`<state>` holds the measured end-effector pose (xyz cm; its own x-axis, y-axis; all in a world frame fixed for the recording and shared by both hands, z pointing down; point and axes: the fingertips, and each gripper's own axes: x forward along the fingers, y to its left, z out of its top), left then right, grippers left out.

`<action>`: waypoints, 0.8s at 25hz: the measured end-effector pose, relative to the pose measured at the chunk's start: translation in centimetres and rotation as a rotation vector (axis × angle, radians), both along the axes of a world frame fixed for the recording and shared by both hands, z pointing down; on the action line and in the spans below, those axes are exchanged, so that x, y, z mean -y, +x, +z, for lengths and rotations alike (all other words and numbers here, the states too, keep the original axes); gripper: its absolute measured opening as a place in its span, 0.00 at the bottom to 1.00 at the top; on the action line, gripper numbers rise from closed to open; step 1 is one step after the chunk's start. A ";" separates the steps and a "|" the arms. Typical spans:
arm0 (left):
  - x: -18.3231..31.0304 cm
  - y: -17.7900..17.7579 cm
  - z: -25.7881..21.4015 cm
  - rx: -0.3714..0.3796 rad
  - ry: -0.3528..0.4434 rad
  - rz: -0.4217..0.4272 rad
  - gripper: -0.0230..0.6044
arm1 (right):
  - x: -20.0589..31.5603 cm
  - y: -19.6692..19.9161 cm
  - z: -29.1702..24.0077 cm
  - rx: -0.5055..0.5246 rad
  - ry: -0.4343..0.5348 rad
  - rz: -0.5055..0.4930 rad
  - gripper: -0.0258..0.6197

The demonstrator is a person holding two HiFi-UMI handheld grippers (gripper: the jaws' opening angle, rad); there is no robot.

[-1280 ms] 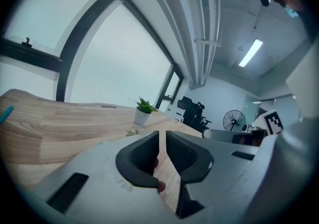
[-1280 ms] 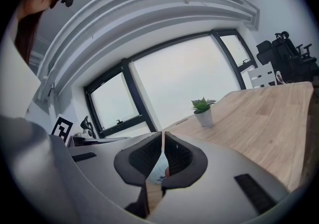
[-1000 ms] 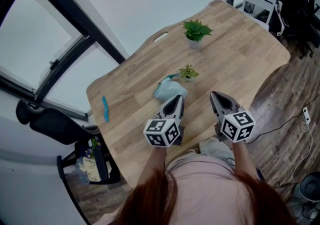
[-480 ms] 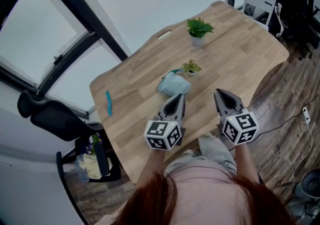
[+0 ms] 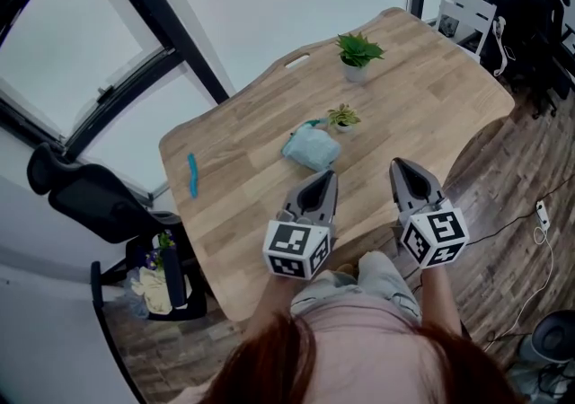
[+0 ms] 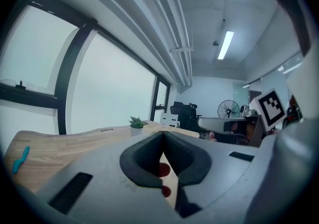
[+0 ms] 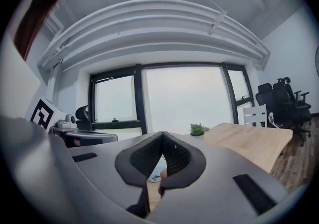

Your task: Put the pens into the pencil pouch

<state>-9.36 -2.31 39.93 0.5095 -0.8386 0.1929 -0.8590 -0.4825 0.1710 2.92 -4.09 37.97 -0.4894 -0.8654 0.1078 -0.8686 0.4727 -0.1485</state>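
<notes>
One pen [image 5: 190,175], one pouch [image 5: 311,147] — two plants [image 5: 358,50].

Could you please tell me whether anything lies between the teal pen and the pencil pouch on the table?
Nothing visible does: only bare table separates the teal pen from the pencil pouch. The small plant stands just beyond the pouch, off that line.

Pale daylight comes through the large windows [image 6: 114,93], flat and even, so the worktop [image 5: 269,151] is lit throughout, with only faint, soft shadows. The panes wash out, showing nothing outside. A ceiling strip light [image 6: 225,45] glows white, slightly blown out. Both gripper views bend hard at the rims and go black in the corners; the head view curves straight lines too. The left claw [image 6: 162,138] and right claw [image 7: 162,138], close to their lenses, look soft.
</notes>
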 end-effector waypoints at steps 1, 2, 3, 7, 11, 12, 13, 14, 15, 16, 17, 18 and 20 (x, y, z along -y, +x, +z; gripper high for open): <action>-0.2 0.2 -0.1 -0.003 0.001 -0.001 0.04 | -0.1 0.0 -0.1 -0.004 0.004 -0.005 0.04; -0.3 0.4 -0.3 -0.007 0.002 -0.004 0.04 | -0.2 0.1 -0.3 -0.005 0.008 -0.011 0.04; -0.3 0.6 -0.5 -0.012 0.006 -0.007 0.04 | -0.3 0.2 -0.4 -0.003 0.010 -0.018 0.04; -0.1 1.9 -2.0 -0.006 0.037 -0.034 0.04 | -0.4 1.0 -0.8 -0.006 0.013 -0.050 0.04; -0.2 3.6 -3.8 0.001 0.071 -0.056 0.04 | -0.4 2.3 -1.8 -0.016 0.026 -0.091 0.04; -0.3 4.0 -4.2 0.001 0.078 -0.063 0.04 | -0.4 2.6 -2.1 -0.017 0.030 -0.102 0.04; -0.4 4.3 -4.6 0.001 0.083 -0.069 0.04 | -0.4 2.9 -2.4 -0.017 0.034 -0.112 0.04; -0.5 4.7 -4.9 0.002 0.086 -0.074 0.04 | -0.4 3.2 -2.7 -0.014 0.038 -0.121 0.04; -0.6 5.0 -5.1 0.001 0.090 -0.081 0.04 | -0.4 3.5 -3.0 -0.010 0.041 -0.130 0.04; -0.6 5.3 -5.3 -0.001 0.092 -0.088 0.04 | -0.4 3.8 -3.1 -0.006 0.043 -0.139 0.04; -0.7 5.7 -5.5 -0.003 0.094 -0.095 0.04 | -0.4 4.1 -3.2 -0.005 0.044 -0.148 0.04; -0.7 6.0 -5.6 -0.004 0.096 -0.103 0.04 | -0.4 4.3 -3.2 -0.006 0.043 -0.158 0.04; -0.8 6.9 -5.6 0.001 0.097 -0.114 0.04 | -0.6 4.9 -3.1 -0.012 0.040 -0.179 0.04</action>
